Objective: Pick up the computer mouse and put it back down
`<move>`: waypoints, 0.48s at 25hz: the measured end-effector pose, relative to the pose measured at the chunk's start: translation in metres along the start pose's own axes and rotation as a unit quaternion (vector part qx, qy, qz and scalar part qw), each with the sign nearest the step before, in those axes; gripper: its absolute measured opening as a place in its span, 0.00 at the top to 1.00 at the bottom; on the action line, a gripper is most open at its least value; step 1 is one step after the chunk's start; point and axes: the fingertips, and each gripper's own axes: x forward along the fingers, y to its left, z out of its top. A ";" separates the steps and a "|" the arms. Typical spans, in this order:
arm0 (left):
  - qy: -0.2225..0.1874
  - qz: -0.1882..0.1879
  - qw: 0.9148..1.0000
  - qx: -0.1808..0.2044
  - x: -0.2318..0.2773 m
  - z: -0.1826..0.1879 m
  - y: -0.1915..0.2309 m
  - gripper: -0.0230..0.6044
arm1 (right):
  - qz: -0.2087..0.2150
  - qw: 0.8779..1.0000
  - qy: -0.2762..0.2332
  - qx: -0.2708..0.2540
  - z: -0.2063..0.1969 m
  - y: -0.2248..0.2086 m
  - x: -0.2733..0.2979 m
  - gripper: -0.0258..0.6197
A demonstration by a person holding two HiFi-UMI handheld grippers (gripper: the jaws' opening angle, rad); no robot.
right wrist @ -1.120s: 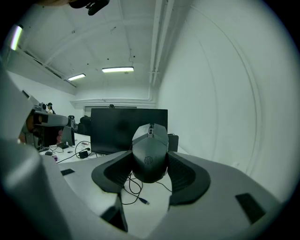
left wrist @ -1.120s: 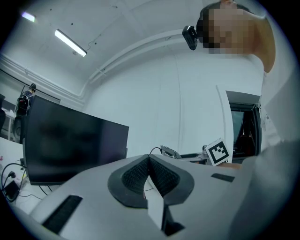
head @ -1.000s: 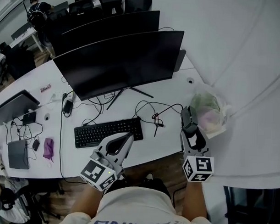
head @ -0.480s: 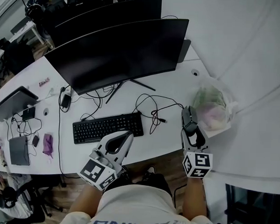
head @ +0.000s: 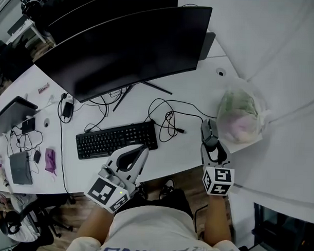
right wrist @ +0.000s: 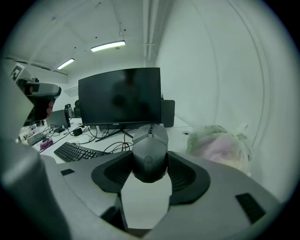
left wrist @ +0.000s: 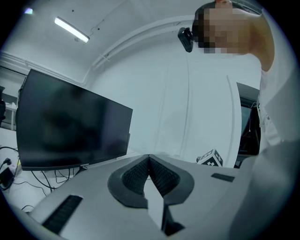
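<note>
Right tongs point(head: 210, 137) clenched on black computer mouse point(right wrist: 150, 152), held over near edge of white worktop point(head: 187, 149), just beside plastic bag point(head: 239, 117). Left tongs point(left wrist: 149, 159) pressed together, nothing between them, near keyboard point(head: 117, 140)

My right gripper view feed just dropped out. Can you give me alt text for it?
The right gripper has its jaws shut on a black computer mouse, whose nose points toward a dark monitor. A keyboard lies at left, a filled plastic bag at right.
</note>
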 end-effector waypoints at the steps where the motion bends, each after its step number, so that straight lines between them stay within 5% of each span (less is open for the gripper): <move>1: 0.002 0.000 1.000 0.000 0.002 -0.002 0.000 0.95 | 0.001 1.000 0.005 0.001 -0.005 -0.001 0.003 0.57; 12: 0.031 0.007 0.999 -0.009 0.018 -0.022 0.000 0.95 | 0.014 0.998 0.065 -0.005 -0.063 -0.006 0.034 0.57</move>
